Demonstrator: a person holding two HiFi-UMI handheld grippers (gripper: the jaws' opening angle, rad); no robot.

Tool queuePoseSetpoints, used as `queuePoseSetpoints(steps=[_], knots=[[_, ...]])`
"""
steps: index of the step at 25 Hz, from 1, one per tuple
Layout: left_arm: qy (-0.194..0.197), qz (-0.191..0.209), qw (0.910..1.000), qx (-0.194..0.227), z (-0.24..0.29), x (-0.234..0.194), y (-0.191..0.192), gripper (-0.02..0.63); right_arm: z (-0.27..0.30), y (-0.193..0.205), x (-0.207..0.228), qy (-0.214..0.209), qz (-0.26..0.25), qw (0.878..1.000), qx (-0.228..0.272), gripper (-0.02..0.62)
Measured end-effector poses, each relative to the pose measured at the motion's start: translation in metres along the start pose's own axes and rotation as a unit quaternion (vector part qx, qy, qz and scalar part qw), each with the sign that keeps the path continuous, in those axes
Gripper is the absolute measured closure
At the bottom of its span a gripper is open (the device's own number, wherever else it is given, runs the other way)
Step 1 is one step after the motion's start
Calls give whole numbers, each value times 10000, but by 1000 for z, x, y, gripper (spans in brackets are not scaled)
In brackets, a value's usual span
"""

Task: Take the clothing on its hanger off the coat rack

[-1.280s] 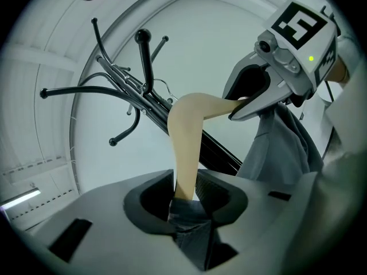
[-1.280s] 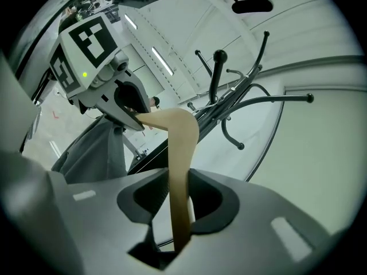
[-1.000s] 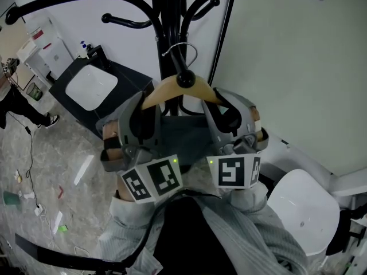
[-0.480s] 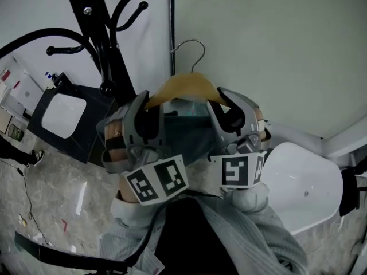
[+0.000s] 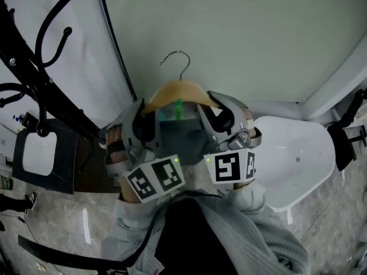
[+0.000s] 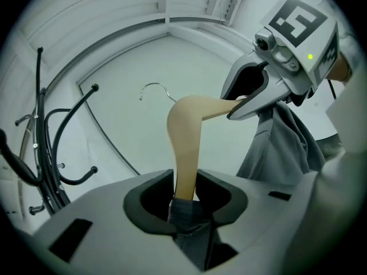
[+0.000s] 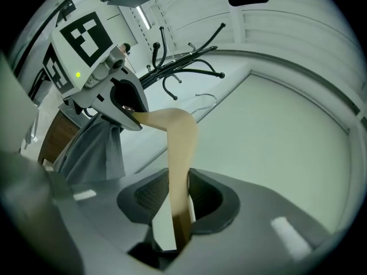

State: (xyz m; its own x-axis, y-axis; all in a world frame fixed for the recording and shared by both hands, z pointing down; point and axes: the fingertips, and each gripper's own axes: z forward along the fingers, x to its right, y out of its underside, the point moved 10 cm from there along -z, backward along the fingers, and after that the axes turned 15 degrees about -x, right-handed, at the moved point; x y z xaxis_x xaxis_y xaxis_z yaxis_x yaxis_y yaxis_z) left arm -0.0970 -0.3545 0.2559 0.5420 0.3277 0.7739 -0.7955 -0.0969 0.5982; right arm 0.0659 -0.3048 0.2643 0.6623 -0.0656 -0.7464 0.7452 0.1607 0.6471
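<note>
Far to the left of the head view, the black metal coat rack [image 5: 63, 103] leans across the frame with its curved arms bare. Below it stands a black boxy cabinet with a white top panel [image 5: 40, 156].

Nearer the middle, the left gripper [image 5: 144, 122] has its jaws pinched on one end of the pale wooden hanger with a thin steel hook [image 5: 175, 90]. Its own view shows the wooden arm rising from between the pads, with dark grey cloth caught there beside the wood.

The hanger hangs between the two grippers in front of a plain pale wall. Its hook points upward, touches nothing, and is well apart from the rack's arms. The grey fabric garment [image 5: 183, 133] drapes from the hanger's shoulders down into the gap between the grippers.

To the right, the right gripper [image 5: 225, 119] is clamped on the other wooden arm. In its own view that arm runs up from between the ribbed dark pads and bends toward the left gripper.

Below both marker cubes, the person's grey ribbed sleeves [image 5: 252, 222] fill the bottom of the head view. At the far right, a rounded white plastic seat [image 5: 298, 153] sits near the base of the wall.
</note>
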Motion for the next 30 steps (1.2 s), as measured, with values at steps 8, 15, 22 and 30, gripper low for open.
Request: queuePoseSetpoints(steps=[8, 15, 22, 30], knots=[[458, 156, 9987, 176, 35, 37, -13, 489, 10, 42, 2, 27, -25, 9985, -549, 492], [678, 274, 9971, 216, 54, 48, -6, 488, 24, 53, -6, -98, 89, 9966, -811, 494], [665, 327, 9972, 106, 56, 50, -5, 489, 30, 57, -8, -248, 180, 9965, -780, 494], [568, 328, 9978, -16, 50, 47, -8, 489, 28, 53, -4, -308, 85, 9979, -571, 494]])
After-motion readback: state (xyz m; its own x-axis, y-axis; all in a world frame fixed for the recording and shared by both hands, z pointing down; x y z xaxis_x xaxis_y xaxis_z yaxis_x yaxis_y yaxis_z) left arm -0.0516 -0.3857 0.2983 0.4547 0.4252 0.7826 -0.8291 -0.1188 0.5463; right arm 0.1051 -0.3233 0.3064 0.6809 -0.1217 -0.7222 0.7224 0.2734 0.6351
